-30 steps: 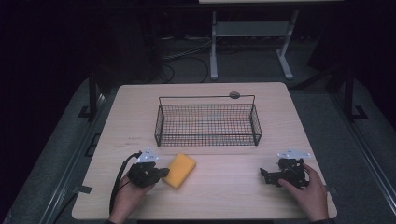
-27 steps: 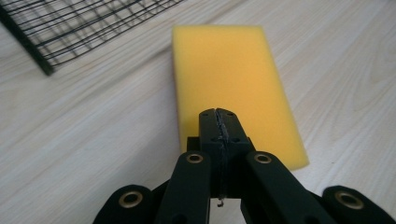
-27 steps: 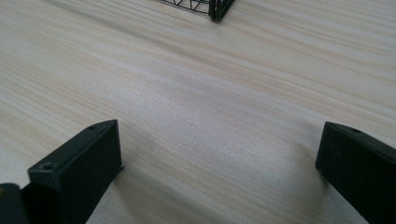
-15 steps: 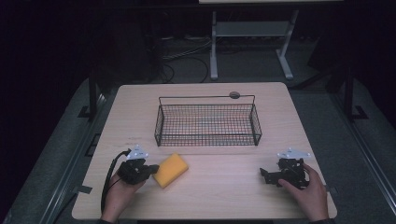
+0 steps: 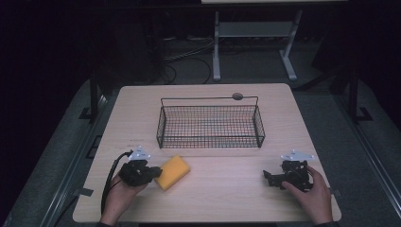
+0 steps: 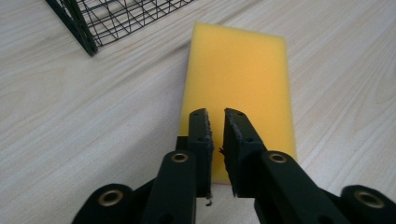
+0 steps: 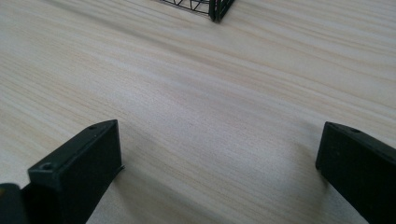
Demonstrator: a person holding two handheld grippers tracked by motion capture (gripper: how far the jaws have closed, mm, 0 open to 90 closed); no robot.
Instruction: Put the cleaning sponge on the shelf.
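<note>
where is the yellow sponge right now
In the high view the yellow sponge lies flat on the table's front left, just ahead of the left gripper, in front of the wire basket.

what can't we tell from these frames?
- Yellow rectangular foam sponge: its near end lies behind the left gripper jaws in the left gripper view, so contact there is unclear.
- Black wire mesh basket: cut off by the top edge in both gripper views.
- Small dark round disc behind the basket: too small in the high view to identify.
</note>
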